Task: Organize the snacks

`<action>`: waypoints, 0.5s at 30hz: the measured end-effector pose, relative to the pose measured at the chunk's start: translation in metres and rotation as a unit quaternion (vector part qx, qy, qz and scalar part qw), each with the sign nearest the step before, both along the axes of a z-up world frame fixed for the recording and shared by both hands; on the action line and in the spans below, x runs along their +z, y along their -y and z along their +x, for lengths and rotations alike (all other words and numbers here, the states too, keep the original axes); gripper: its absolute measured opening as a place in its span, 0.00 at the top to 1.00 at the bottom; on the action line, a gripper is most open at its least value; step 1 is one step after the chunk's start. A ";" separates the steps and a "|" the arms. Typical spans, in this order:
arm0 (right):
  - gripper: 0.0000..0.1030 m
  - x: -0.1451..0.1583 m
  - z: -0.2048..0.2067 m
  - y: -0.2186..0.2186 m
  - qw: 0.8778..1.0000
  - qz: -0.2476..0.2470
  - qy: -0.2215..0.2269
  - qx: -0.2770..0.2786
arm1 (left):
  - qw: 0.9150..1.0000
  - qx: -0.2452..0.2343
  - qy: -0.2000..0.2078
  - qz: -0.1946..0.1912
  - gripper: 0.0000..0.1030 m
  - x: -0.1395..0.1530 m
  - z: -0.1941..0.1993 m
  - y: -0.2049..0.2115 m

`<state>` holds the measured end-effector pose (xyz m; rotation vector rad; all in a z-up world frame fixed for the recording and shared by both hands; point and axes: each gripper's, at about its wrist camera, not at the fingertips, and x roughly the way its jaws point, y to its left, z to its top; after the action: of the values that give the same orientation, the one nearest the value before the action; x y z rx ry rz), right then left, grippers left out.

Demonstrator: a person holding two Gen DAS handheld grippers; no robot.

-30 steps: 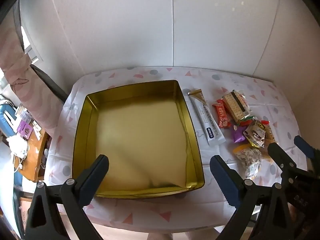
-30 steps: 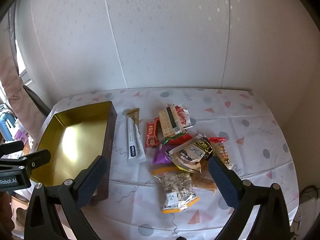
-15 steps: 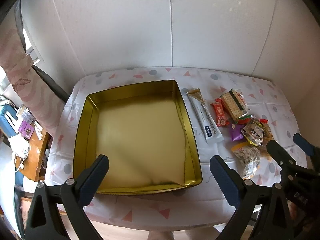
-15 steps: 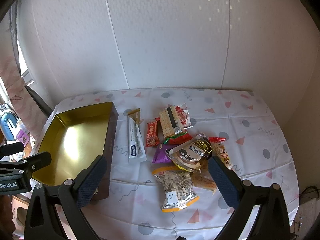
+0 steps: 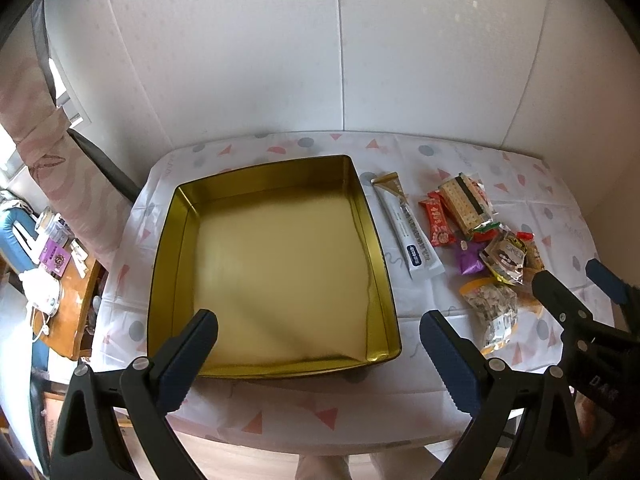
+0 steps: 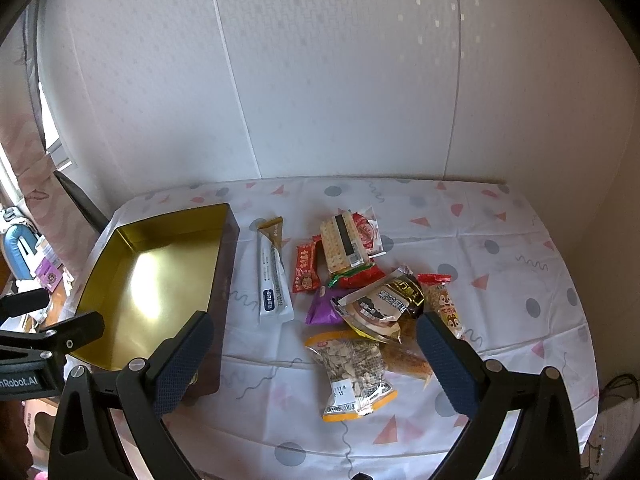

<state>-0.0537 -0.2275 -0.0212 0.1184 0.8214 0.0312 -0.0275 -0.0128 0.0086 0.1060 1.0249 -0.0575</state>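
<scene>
While we held both claws spread and empty, left claw (image 5: 318, 344) above gold tin (image 5: 182, 216), right claw (image 6: 314, 350) over snack pile (image 6: 372, 292).

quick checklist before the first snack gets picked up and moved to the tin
1. Gold tin empty, room for snacks: ok.
2. Right claw open, nothing held: ok.
3. Left claw open, nothing held: ok.
4. Seed packet lies nearest the right claw, top uncovered: ok.
5. Long white stick pack lies apart from the pile, easy to single out: ok.
6. Snacks under the pile fully identified: cannot tell.
</scene>
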 end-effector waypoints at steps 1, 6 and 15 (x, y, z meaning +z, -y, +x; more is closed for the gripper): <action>0.00 0.001 0.000 0.000 1.000 0.001 0.001 0.002 | 1.000 0.000 0.000 0.001 0.01 0.000 0.000 0.000; 0.00 0.004 -0.002 -0.002 1.000 -0.002 0.004 0.003 | 1.000 -0.002 0.002 0.002 0.01 0.001 -0.003 0.001; 0.00 0.006 -0.004 -0.001 1.000 0.000 0.006 0.007 | 1.000 -0.004 0.000 0.002 0.01 0.002 -0.005 0.002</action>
<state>-0.0572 -0.2262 -0.0149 0.1129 0.8105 0.0451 -0.0327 -0.0144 0.0110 0.1138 1.0242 -0.0632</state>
